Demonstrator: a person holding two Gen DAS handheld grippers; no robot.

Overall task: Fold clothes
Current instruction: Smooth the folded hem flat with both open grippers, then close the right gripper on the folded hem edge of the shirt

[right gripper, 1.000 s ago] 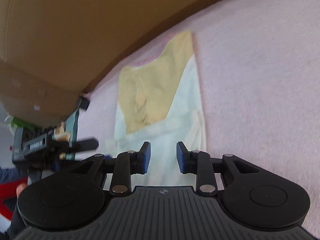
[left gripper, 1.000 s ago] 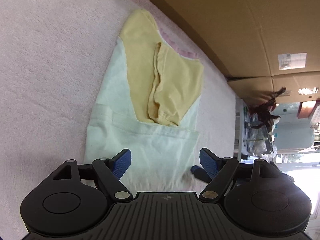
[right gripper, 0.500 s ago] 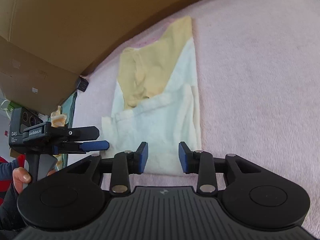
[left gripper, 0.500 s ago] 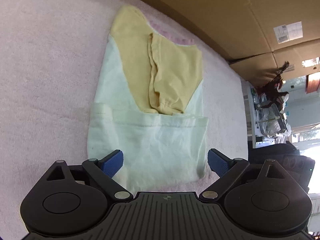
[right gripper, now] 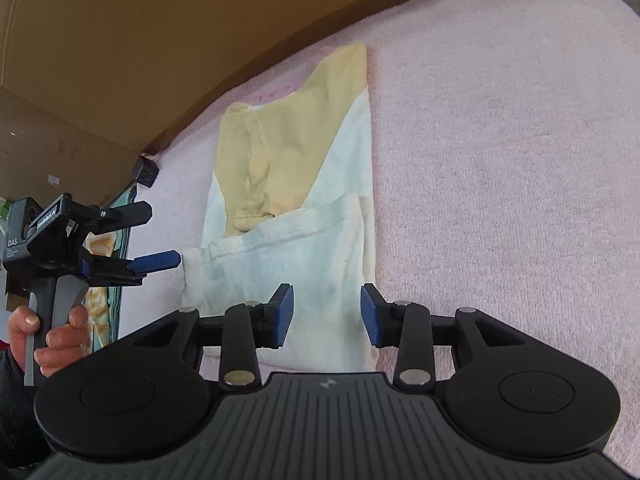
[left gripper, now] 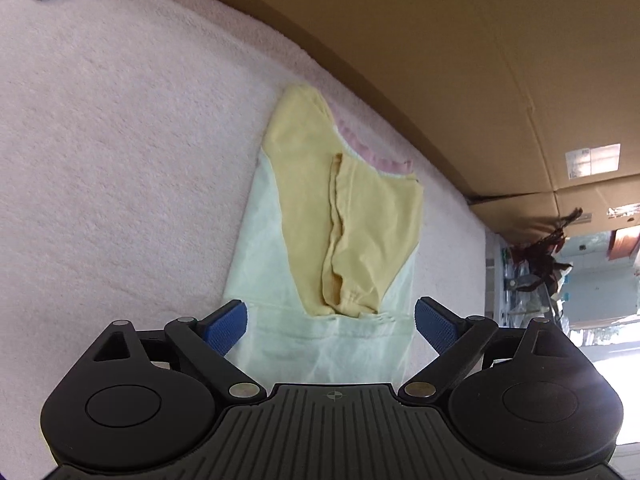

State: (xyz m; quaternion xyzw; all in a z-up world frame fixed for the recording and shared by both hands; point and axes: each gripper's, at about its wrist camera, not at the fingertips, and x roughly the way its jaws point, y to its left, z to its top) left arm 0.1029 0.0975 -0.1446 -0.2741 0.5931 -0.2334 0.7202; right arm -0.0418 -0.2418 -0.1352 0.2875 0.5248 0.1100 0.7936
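Since a second ago both tongs have drawn back from the garment (left gripper: 332, 240) and spread. The left tongs (left gripper: 330, 322) stand wide, the right tongs (right gripper: 326, 314) narrower, both empty. The garment lies flat on the pink blanket (right gripper: 500, 160), sleeves tucked inward, likely released for its next fold.

Folded garment (right gripper: 304, 216) on pink blanket (right gripper: 500, 160), right hand-held gripper (right gripper: 326, 314) parted, empty

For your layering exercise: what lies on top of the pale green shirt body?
Two yellow sleeves lie folded inward over the pale green shirt, one overlapping the other. The shirt front beneath them is hidden.
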